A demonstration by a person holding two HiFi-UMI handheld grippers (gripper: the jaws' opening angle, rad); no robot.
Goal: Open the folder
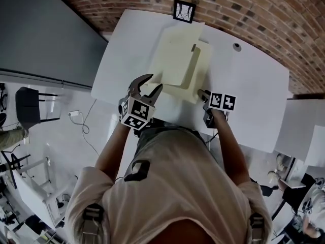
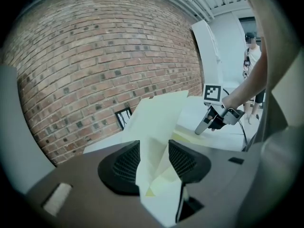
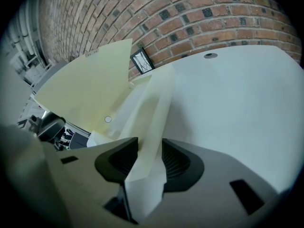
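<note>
Left tongs [image 1: 155, 81] clamped on the cover [image 1: 175, 55] at its near-left corner to hold it raised, right tongs [image 1: 202, 93] pinching the near-right corner of the folder [image 1: 204, 60] to anchor it on the worktop [image 1: 254, 85], probably about half open.
</note>
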